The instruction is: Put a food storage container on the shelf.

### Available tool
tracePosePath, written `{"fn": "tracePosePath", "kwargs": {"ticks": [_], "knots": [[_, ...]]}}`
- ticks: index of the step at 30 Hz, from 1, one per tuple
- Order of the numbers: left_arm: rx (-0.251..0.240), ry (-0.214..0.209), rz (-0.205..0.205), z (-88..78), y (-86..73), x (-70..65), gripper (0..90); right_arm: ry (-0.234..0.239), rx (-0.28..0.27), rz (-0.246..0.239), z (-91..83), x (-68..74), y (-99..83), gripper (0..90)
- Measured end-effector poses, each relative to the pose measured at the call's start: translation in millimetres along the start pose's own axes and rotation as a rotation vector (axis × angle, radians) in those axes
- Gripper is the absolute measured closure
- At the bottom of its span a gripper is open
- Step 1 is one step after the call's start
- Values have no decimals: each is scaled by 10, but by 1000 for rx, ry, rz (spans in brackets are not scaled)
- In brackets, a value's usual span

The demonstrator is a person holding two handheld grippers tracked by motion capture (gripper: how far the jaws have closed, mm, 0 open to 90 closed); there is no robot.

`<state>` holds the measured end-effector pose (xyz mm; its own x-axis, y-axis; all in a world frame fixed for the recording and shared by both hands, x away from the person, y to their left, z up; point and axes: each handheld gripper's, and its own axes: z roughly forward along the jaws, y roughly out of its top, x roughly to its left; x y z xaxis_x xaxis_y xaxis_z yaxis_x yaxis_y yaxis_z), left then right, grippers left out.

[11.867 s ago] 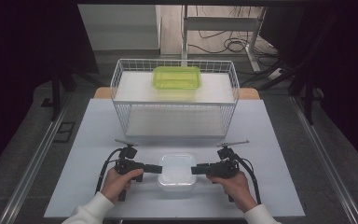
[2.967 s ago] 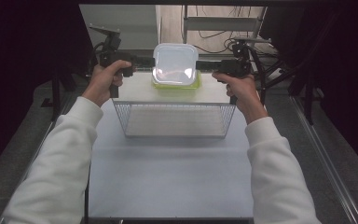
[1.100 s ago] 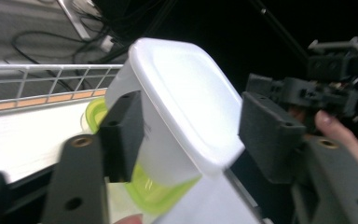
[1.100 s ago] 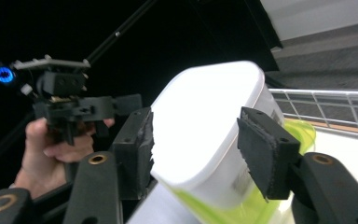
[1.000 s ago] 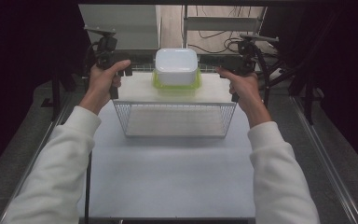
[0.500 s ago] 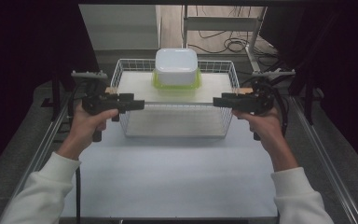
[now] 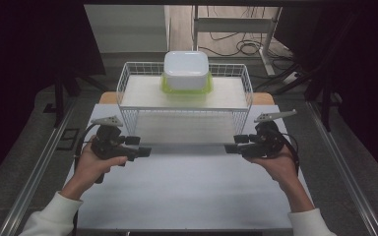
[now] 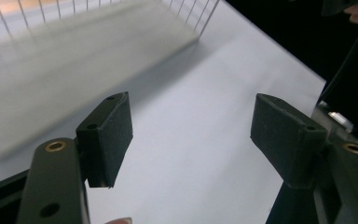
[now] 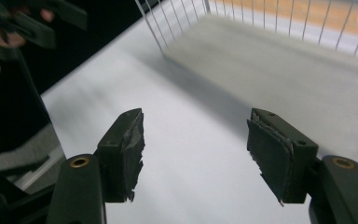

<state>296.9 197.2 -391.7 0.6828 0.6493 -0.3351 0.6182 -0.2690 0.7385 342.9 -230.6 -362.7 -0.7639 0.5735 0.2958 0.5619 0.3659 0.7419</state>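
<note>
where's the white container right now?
High view: the white container sits stacked on the green container, on the wire rack's top shelf at the far middle of the table, well beyond both tools.

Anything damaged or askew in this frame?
Yes: the right gripper has torn pads, ragged and peeling at the edges. The white container sits squarely on the green container atop the wire rack.
</note>
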Motion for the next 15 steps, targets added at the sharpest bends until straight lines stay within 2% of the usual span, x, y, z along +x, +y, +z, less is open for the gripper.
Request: {"fn": "tracePosePath", "kwargs": {"ticks": [3,9,13,15], "knots": [[22,21,3,53,-155,-15,293,-7,38,6,67,-29,-177,359],[103,54,12,239,-430,13,303,-30,113,25,183,-98,-512,337],[113,57,0,333,-591,27,298,-54,169,42,266,-165,-704,324],[148,56,0,390,-664,56,293,-58,183,56,296,-186,-787,321]]}}
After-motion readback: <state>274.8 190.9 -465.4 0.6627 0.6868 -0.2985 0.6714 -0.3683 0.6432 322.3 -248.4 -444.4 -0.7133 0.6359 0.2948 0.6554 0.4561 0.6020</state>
